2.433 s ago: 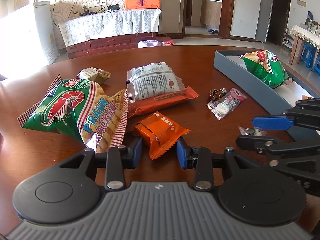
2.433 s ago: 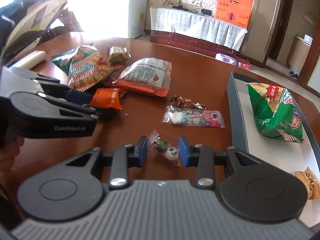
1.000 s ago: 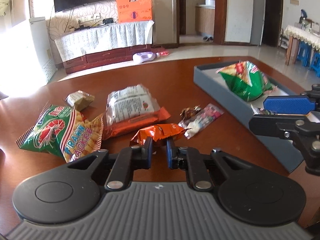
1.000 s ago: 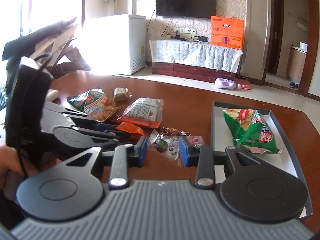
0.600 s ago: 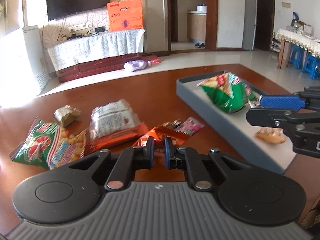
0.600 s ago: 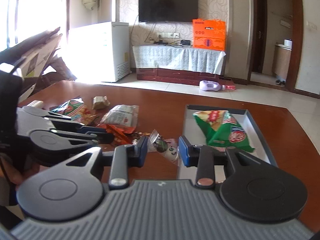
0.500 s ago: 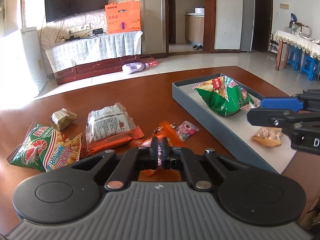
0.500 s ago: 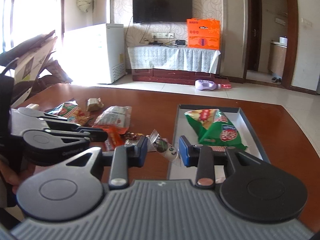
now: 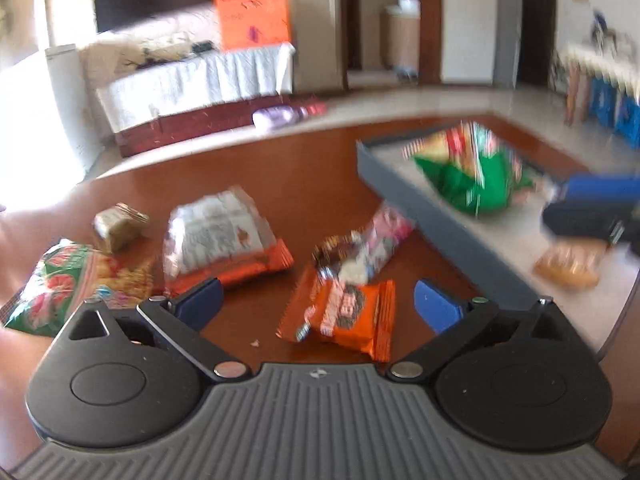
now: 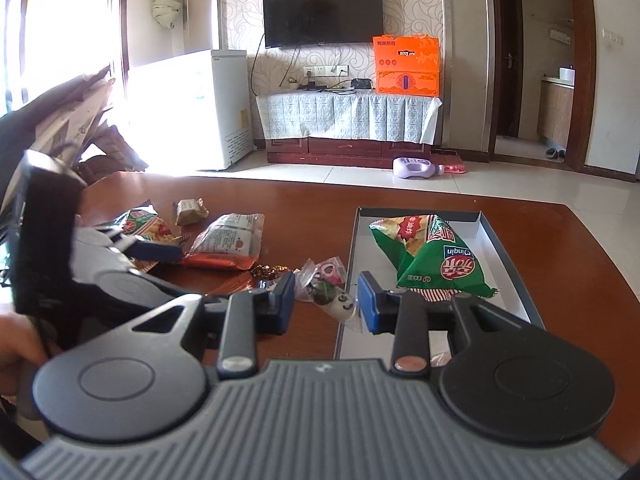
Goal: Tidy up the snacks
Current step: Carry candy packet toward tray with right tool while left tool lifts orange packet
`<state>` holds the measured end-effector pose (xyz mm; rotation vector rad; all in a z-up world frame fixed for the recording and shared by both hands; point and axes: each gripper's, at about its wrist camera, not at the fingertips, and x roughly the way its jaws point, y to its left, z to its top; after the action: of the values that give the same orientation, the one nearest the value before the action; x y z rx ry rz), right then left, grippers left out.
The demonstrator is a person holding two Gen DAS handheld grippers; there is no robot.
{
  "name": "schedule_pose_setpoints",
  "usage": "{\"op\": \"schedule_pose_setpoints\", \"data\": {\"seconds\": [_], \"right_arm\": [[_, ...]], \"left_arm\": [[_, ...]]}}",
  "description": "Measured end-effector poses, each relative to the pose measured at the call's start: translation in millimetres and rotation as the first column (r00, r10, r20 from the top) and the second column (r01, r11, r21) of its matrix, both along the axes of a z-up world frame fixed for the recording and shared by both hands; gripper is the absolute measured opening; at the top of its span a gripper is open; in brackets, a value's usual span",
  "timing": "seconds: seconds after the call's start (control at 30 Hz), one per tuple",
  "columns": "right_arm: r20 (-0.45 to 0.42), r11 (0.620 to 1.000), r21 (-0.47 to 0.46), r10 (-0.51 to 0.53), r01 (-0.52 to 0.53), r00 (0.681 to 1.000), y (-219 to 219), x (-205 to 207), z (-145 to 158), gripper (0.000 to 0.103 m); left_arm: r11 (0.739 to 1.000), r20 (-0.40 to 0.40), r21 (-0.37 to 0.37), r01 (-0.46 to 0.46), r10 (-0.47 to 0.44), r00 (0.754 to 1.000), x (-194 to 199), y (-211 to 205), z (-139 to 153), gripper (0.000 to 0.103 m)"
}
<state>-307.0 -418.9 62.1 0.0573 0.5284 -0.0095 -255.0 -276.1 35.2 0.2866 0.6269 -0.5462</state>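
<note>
The left wrist view is blurred. My left gripper (image 9: 316, 300) has its jaws opening, spread wide. An orange snack packet (image 9: 344, 316) lies loose on the wooden table between them, touching neither pad. Right of it stands the grey tray (image 9: 440, 220), which holds a green chip bag (image 9: 468, 176) and a small golden snack (image 9: 568, 264). My right gripper (image 10: 326, 302) is shut on a small clear candy packet (image 10: 332, 300) at the tray's near left rim (image 10: 344, 320). The green chip bag (image 10: 432, 264) lies just beyond it.
Left of the tray lie a prawn cracker bag (image 9: 72, 280), a white and orange packet (image 9: 224, 240), a small brown packet (image 9: 118, 224) and a pink candy packet (image 9: 368, 244). A hand (image 10: 16, 344) holds the left gripper at the table's left.
My left gripper went from shut on the orange packet to wide open, and the packet now lies on the table near the tray. The right gripper still grips the candy packet.
</note>
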Motion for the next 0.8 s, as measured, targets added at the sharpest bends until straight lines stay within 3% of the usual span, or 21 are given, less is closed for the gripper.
{"op": "schedule_pose_setpoints", "data": {"seconds": [0.07,0.17,0.2,0.3,0.6,0.8], "right_arm": [[0.001,1.0,0.003,-0.001,0.001,1.0,-0.9,0.6,0.0,0.037],[0.002,1.0,0.002,-0.003,0.003,1.0,-2.4,0.6,0.3,0.037],[0.005,1.0,0.004,-0.004,0.004,1.0,-3.1,-0.5,0.8,0.037],[0.009,1.0,0.007,-0.008,0.008,1.0,-4.7,-1.1,1.3,0.037],[0.022,1.0,0.008,-0.019,0.019,1.0,-7.1,-6.8,4.3,0.037],[0.027,1.0,-0.005,-0.031,0.031,0.999,-9.5,-12.1,4.6,0.037]], "left_arm": [[0.995,-0.014,0.098,0.021,-0.02,1.0,4.2,-11.8,-14.9,0.099],[0.998,-0.037,0.055,0.04,-0.038,0.999,8.4,-11.9,-14.3,0.046],[0.999,-0.041,0.03,0.031,-0.029,0.999,8.8,-9.7,-11.7,0.041],[0.999,-0.052,0.023,0.033,-0.032,0.998,6.7,-7.8,-10.9,0.039],[1.0,0.053,-0.026,0.001,0.0,0.999,-16.5,-4.4,23.6,0.039],[0.998,0.08,-0.053,0.036,-0.032,0.996,-28.8,-15.3,38.0,0.039]]}}
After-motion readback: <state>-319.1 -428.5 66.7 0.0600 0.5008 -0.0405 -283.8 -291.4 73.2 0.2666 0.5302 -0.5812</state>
